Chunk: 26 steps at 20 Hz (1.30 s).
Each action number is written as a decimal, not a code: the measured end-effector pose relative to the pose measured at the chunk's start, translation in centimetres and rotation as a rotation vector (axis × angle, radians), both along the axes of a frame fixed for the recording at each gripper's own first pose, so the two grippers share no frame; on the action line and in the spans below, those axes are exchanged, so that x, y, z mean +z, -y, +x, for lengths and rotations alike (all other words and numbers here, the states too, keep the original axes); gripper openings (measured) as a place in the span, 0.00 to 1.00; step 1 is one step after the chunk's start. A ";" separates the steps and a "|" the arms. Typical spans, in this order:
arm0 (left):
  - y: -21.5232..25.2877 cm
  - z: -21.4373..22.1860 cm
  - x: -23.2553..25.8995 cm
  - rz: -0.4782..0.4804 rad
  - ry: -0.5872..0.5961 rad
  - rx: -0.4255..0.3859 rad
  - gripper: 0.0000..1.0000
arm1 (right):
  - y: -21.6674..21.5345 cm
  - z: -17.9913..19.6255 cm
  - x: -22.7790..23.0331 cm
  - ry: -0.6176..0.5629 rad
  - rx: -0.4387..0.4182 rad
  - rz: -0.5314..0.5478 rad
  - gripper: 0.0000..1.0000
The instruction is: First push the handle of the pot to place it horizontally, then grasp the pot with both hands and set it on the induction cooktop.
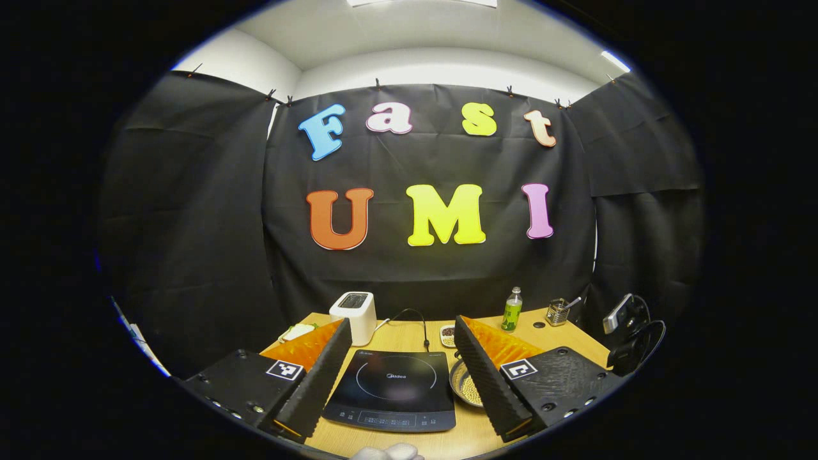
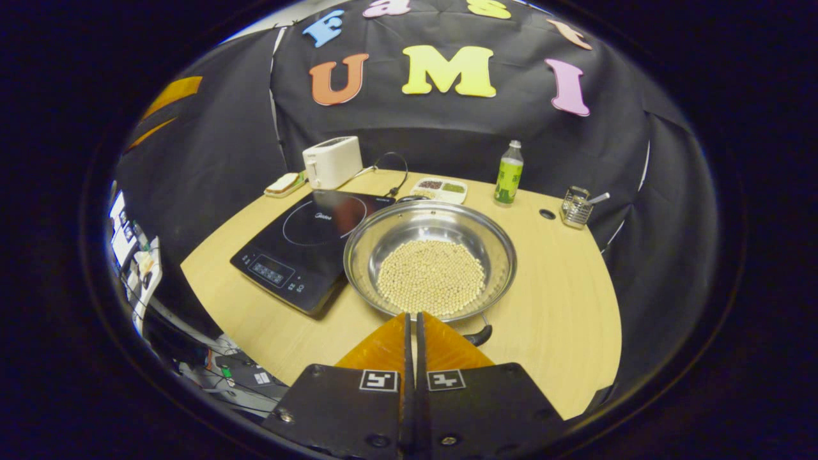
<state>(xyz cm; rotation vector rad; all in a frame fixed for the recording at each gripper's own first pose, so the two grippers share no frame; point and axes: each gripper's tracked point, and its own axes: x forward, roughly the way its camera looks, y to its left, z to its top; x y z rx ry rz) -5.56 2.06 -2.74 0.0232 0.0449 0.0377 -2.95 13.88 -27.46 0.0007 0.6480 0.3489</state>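
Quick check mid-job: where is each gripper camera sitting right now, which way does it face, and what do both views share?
Left gripper view: rides the open left gripper, level, facing the induction cooktop and booth wall.
Right gripper view: rides the shut right gripper, higher, looking down on the pot.
Shared: cooktop, pot, toaster, green bottle, table.

Left gripper [image 1: 402, 345] held above the table [image 1: 409, 338], fingers wide apart, nothing between them. Induction cooktop [image 1: 393, 388] lies below the gap. Pot [image 1: 466, 383] partly hidden behind one finger, beside the cooktop. Toaster [image 1: 353, 316] behind.
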 end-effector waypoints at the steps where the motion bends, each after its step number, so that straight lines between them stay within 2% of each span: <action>1: -0.1 0.0 0.0 0.000 -0.001 0.002 0.96 | -0.3 0.0 -0.9 -0.017 0.002 -0.007 0.01; 3: -0.2 -0.2 -0.1 0.005 -0.007 0.009 0.96 | -0.6 0.1 -2.7 -0.056 0.000 -0.012 0.04; 5: -0.3 -0.4 -0.3 0.005 -0.016 0.019 0.96 | -1.4 0.2 -3.8 -0.088 0.013 0.005 0.00; 14: -1.6 -0.9 -1.3 0.016 -0.056 0.082 0.96 | -1.6 2.4 -6.9 -0.165 0.019 0.009 0.00; 15: -1.6 -0.8 -1.4 0.016 -0.061 0.085 0.96 | -1.7 2.4 -7.0 -0.173 0.022 0.017 0.04; 16: -1.6 -0.8 -1.5 0.018 -0.066 0.088 0.96 | -1.6 2.6 -7.1 -0.176 0.023 0.025 0.01; 17: -1.6 -0.7 -1.6 0.019 -0.069 0.090 0.96 | -1.4 2.6 -7.1 -0.177 0.029 0.022 0.04; 18: -1.7 -0.6 -1.6 0.019 -0.071 0.094 0.96 | -1.2 2.8 -7.1 -0.176 0.031 0.015 0.00; 24: -1.0 0.5 -2.5 0.002 -0.097 0.097 0.96 | 1.0 3.2 -7.4 -0.190 0.025 0.025 0.04; 26: -0.6 0.8 -2.5 0.002 -0.100 0.099 0.96 | 1.8 3.4 -7.4 -0.191 0.028 0.023 0.00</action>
